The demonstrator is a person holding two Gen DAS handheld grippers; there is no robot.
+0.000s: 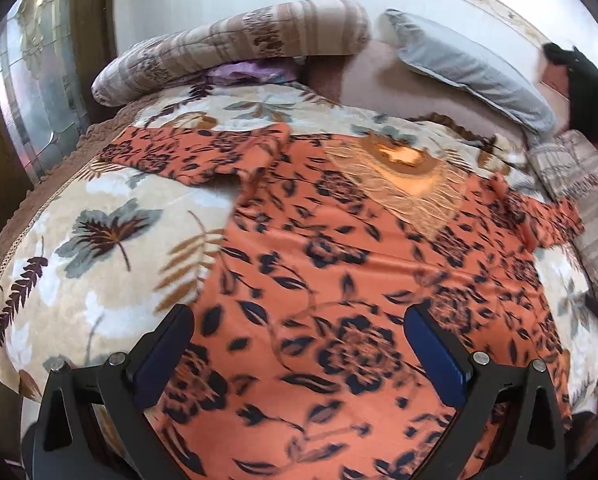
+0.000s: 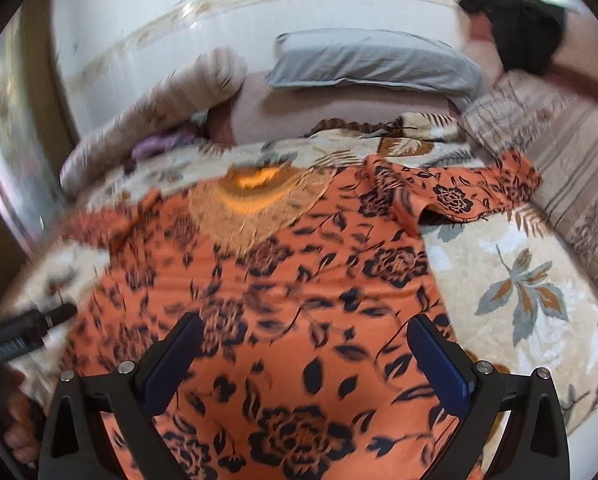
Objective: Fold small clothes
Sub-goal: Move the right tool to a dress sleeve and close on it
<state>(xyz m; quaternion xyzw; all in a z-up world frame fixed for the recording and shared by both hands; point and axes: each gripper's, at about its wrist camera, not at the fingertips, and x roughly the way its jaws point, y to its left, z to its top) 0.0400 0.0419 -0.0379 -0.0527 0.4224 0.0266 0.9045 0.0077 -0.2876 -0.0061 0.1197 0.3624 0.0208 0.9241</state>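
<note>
An orange dress [image 1: 331,264] with a dark flower print lies spread flat on a floral blanket [image 1: 99,240], its tan embroidered neckline [image 1: 403,168] toward the far side and both sleeves out sideways. My left gripper [image 1: 299,320] hovers open over the lower left part of the dress, nothing between its blue pads. The same dress [image 2: 283,280] fills the right wrist view, where my right gripper [image 2: 305,328] is open above its lower right part. The other gripper's tip [image 2: 31,324] and a hand [image 2: 15,420] show at the left edge there.
The blanket [image 2: 519,280] covers a bed. A grey pillow [image 1: 471,64], a rolled patterned quilt [image 1: 235,48] and a purple cloth [image 1: 247,72] lie at the far side. A dark garment [image 1: 587,92] sits at the far right, a striped cover [image 2: 579,184] along the right.
</note>
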